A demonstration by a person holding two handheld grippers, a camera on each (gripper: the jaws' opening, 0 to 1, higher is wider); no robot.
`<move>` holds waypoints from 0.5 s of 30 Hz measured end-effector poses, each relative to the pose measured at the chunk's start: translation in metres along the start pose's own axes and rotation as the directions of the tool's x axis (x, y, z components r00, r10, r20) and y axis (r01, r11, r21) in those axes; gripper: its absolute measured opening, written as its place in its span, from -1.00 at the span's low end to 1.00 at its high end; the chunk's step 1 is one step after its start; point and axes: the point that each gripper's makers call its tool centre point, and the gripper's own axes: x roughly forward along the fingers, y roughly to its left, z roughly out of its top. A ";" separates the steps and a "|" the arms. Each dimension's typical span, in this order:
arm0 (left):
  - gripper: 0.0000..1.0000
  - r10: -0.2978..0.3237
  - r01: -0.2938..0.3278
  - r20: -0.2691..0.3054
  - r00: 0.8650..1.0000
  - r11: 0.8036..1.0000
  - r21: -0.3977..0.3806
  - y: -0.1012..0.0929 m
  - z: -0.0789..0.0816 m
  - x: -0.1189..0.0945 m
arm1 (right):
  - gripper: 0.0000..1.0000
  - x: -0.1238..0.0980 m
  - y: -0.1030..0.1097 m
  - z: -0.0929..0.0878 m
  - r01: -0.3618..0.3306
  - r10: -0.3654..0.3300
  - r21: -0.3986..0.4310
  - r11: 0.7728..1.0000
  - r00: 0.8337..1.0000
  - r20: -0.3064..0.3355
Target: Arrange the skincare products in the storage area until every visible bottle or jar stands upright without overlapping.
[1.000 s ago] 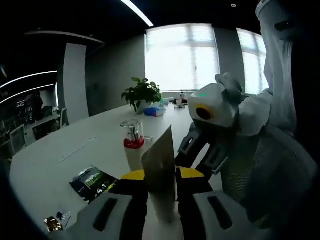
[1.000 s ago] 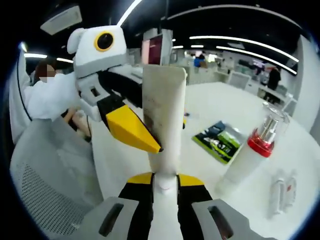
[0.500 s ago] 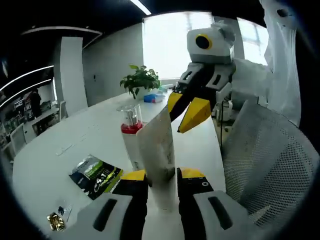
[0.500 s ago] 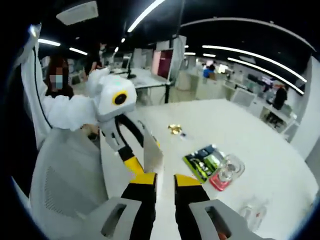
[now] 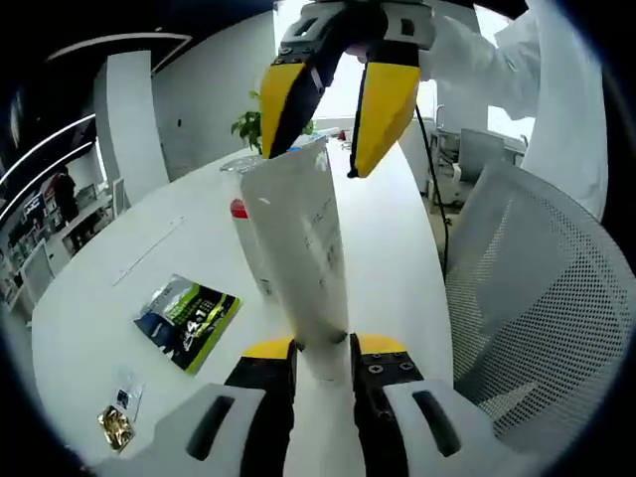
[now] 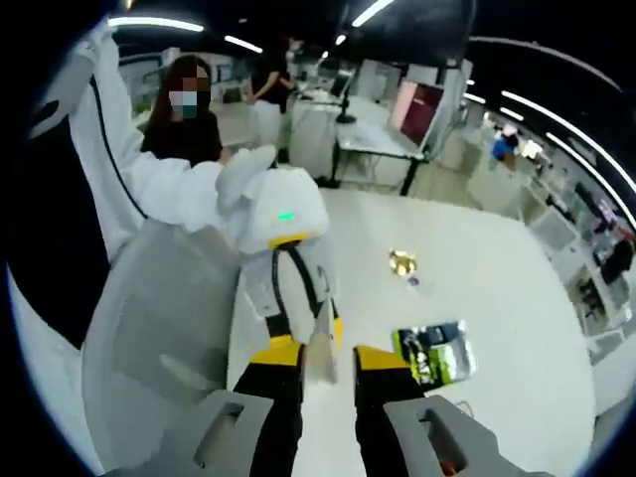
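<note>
Tube of skincare cream stands with its long axis running from your left gripper toward twelve o'clock in the left gripper view; those jaws clamp its lower end. Your right gripper hangs above with jaws parted, straddling the flat crimped top without visibly touching it. It looks matte white, faintly printed, flaring wide at the crimp. Behind it at eleven o'clock a red-collared pump bottle stands on the white table; a green sachet lies at nine o'clock.
</note>
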 end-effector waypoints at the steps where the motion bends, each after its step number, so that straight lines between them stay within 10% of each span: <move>1: -0.65 0.000 0.000 -0.017 1.000 1.000 0.009 0.001 -0.004 0.000 | -0.80 0.002 0.000 0.000 -0.013 0.013 0.000 1.000 1.000 -0.008; 15: -0.67 0.044 -0.048 -0.073 0.996 0.998 -0.052 0.011 -0.016 0.011 | -1.00 0.013 -0.010 -0.004 -0.072 0.067 -0.071 0.995 0.995 -0.076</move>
